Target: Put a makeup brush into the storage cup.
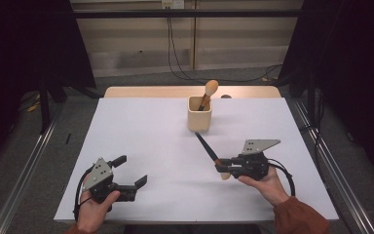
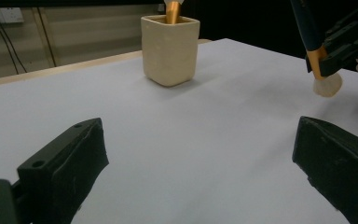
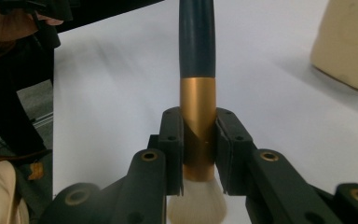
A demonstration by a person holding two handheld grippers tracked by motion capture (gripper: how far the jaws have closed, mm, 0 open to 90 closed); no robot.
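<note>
High view looks down on a big white table (image 1: pixel 141 146). The right gripper (image 1: pixel 222 168) sits near the front right of the table, in the person's right hand (image 1: pixel 268 186). It is pinching a long makeup brush with a dark handle, a gold band and pale soft bristles (image 1: pixel 208 148). Its jaws press on the gold band from both sides. The dark handle slants up toward a square cream-coloured cup (image 1: pixel 199 113), and the fluffy end hangs just under the jaws, close to the table top. You can see the same grip from close up in the right gripper view, where the brush (image 3: pixel 197 126) stands between the two black jaws.

The cup stands near the far middle of the table. A second brush with a round tan bristle head (image 1: pixel 210 89) stands in it, leaning to the right.

The left gripper (image 1: pixel 131 172) is near the front left of the table, held in the left hand (image 1: pixel 95 209). Its jaws are spread wide with nothing between them. It is well apart from the cup and the brush.
</note>
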